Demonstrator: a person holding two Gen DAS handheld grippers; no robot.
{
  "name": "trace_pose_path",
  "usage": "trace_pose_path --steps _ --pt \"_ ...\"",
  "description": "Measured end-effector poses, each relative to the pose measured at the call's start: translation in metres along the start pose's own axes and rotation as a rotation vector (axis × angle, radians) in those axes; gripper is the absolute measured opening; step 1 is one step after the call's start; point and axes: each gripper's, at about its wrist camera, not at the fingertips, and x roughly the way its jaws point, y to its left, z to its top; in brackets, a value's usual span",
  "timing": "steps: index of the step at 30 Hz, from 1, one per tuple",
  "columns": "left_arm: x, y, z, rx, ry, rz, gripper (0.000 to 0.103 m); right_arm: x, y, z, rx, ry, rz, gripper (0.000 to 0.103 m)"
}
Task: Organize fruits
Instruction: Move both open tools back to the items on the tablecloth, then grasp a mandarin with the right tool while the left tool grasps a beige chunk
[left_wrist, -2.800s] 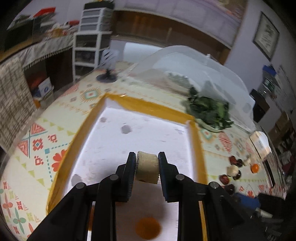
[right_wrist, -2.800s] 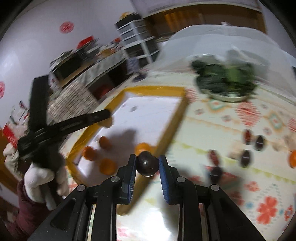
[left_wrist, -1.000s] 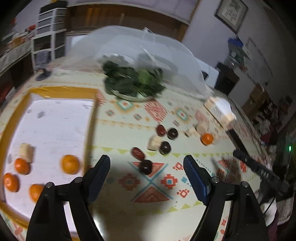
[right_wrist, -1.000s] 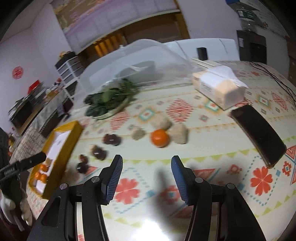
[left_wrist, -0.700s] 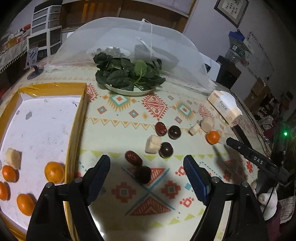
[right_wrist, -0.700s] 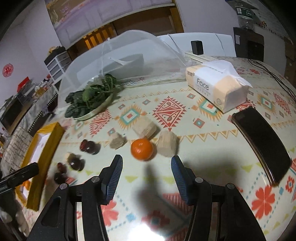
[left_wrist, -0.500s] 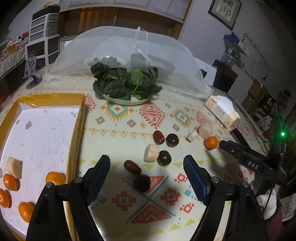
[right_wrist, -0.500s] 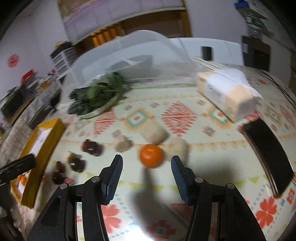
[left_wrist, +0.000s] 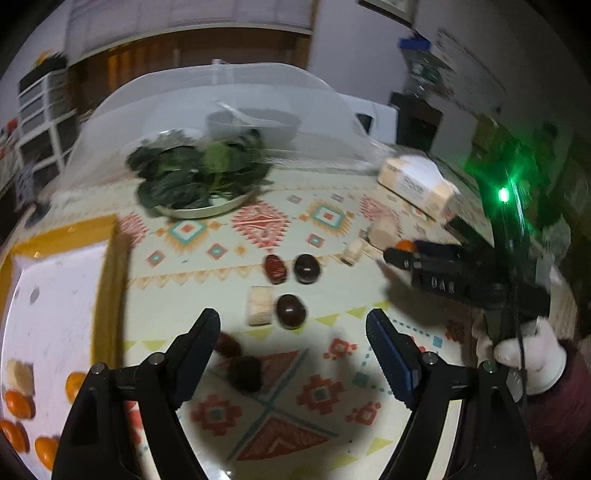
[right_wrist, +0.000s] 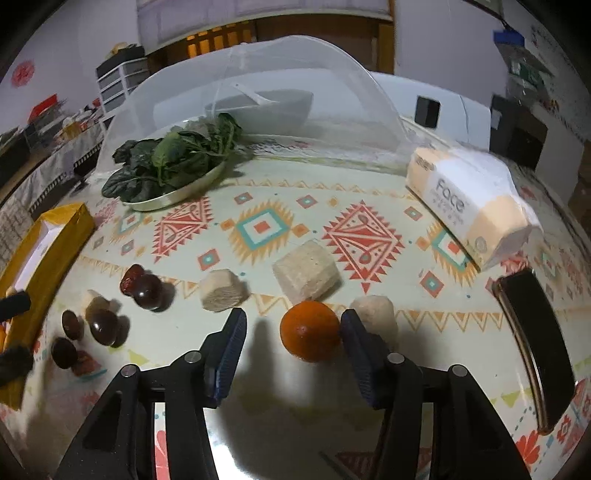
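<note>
Right tongs (right_wrist: 293, 332) straddle orange (right_wrist: 309, 335)

Left tongs (left_wrist: 291, 328) agape, empty; right tongs (right_wrist: 293, 338) agape, seemingly low over table.

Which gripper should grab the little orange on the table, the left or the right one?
Probably the right gripper. Its open jaws already straddle the orange. The left gripper is open too, but hovers over the dark fruits, far from the orange.

left-view dark fruit (left_wrist: 245, 373) blurred
</note>
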Motion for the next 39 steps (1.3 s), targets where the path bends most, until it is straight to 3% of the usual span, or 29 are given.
trace_pose_path --steps 1,5,10,13,16,19,22,23,25,31,39 --pt "0.003 -0.005 0.0 0.02 0.004 0.007 0.081 0.0 -0.003 0.0 0.01 0.005 0.004 0.036" --pt "0.015 -0.021 0.01 0.066 0.022 0.021 0.066 -0.004 -0.013 -0.003 0.069 0.004 0.048 0.035" --pt "0.03 -0.043 0.037 0.102 0.015 0.01 0.066 -0.026 -0.024 -0.009 0.123 -0.019 0.102 0.035" --pt "0.058 -0.056 0.05 0.118 0.055 -0.01 0.066 -0.043 -0.032 -0.016 0.163 -0.053 0.147 0.035" --pt "0.091 -0.068 0.055 0.149 0.11 0.006 0.054 -0.051 -0.046 -0.023 0.22 -0.076 0.19 0.036" --pt "0.115 -0.074 0.057 0.165 0.142 0.024 0.05 -0.051 -0.056 -0.024 0.261 -0.082 0.22 0.036" --pt "0.13 -0.076 0.058 0.156 0.168 0.021 0.031 -0.048 -0.057 -0.024 0.266 -0.072 0.244 0.036" --pt "0.134 -0.076 0.058 0.151 0.176 0.02 0.019 -0.047 -0.055 -0.024 0.26 -0.067 0.249 0.036" --pt "0.135 -0.078 0.059 0.149 0.171 0.029 0.017 -0.045 -0.052 -0.024 0.249 -0.06 0.251 0.036" --pt "0.114 -0.075 0.059 0.112 0.132 0.038 0.016 -0.044 -0.052 -0.026 0.246 -0.06 0.248 0.036" --pt "0.007 -0.025 0.038 -0.037 0.0 0.022 0.016 -0.043 -0.035 -0.026 0.201 -0.068 0.235 0.036"
